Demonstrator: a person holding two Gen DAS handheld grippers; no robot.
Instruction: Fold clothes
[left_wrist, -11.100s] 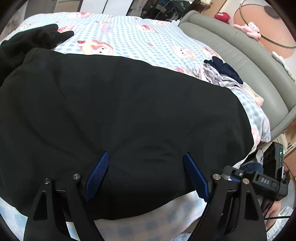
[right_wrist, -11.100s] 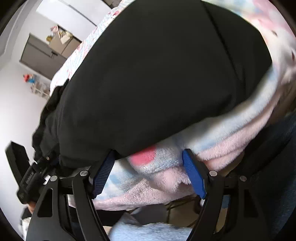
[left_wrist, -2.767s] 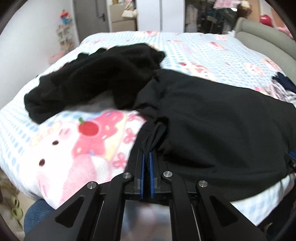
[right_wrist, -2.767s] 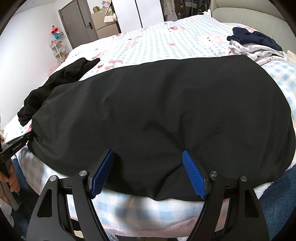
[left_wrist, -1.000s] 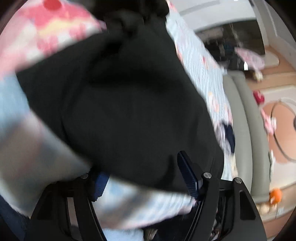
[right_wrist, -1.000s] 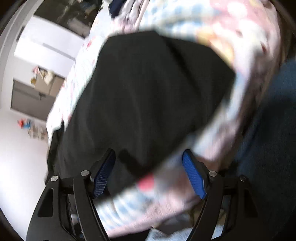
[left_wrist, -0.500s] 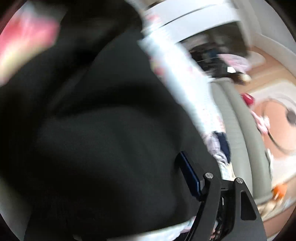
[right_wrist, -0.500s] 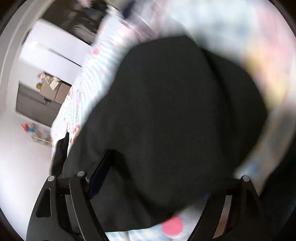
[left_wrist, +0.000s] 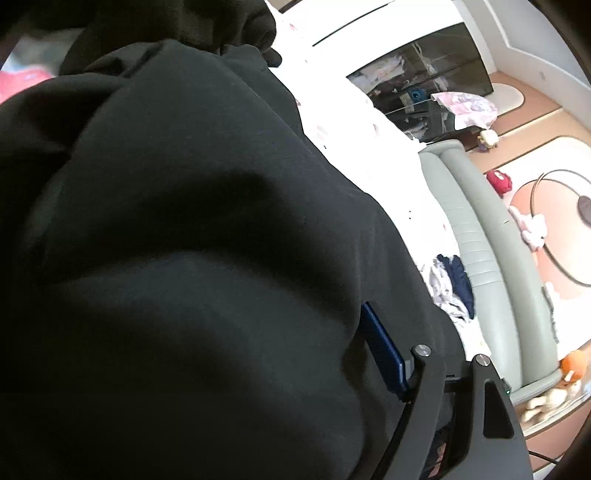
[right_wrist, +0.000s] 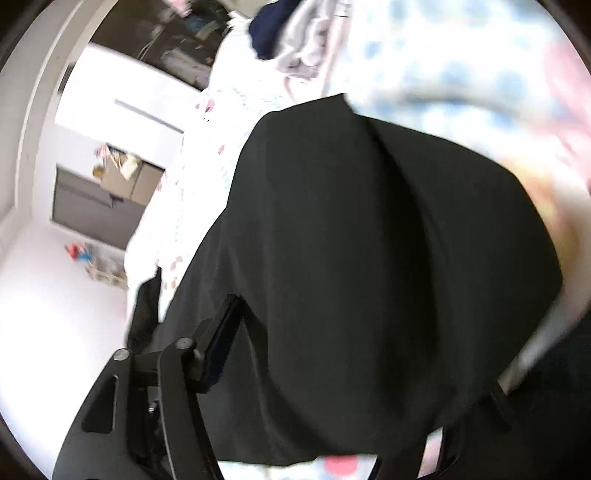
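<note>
A large black garment spreads over the bed and fills most of both views. My left gripper is pushed in at the garment's edge. Its right finger, with a blue pad, stands wide, and the cloth bulges over the gap and hides the left finger. My right gripper is also open. Its left finger shows beside the black garment, which drapes over the right finger. Neither gripper pinches the cloth.
A second black garment is bunched beyond the first. A small pile of navy and white clothes lies by the grey padded bed frame. The checked cartoon bedsheet shows around the garment. Plush toys lie on the floor.
Both views have tilted and closed in on the black garment. Cloth now covers one finger of each gripper. The left gripper, shut on a corner 2.8 s ago, is open.
</note>
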